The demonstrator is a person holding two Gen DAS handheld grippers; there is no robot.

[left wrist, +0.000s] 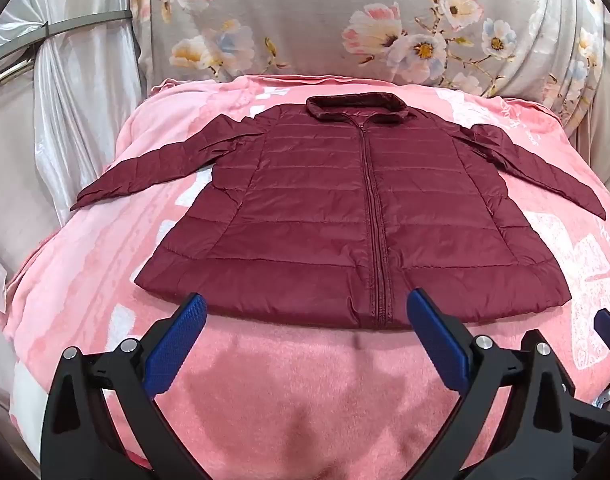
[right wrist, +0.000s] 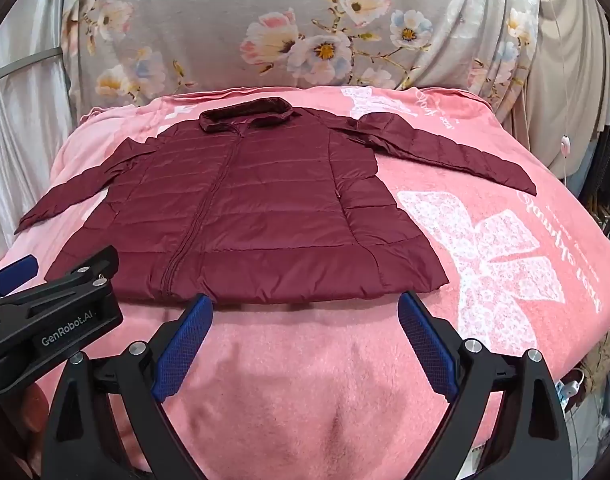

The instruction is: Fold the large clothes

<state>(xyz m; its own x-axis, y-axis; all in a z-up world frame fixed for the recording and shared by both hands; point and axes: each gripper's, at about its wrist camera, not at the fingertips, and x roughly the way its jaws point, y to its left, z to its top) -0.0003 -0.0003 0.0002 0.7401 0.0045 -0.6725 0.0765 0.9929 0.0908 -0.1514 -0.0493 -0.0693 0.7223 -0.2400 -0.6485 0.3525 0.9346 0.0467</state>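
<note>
A dark red quilted jacket lies flat and zipped on a pink blanket, collar far, hem near, both sleeves spread out to the sides. It also shows in the right wrist view. My left gripper is open and empty, its blue pads just short of the hem near the zip. My right gripper is open and empty at the hem's right half. The left gripper's body shows at the left of the right wrist view.
The pink blanket with white bow prints covers a raised surface. A grey floral cloth hangs behind it. Shiny white curtains hang at the left. Clothes and cables are at the far right.
</note>
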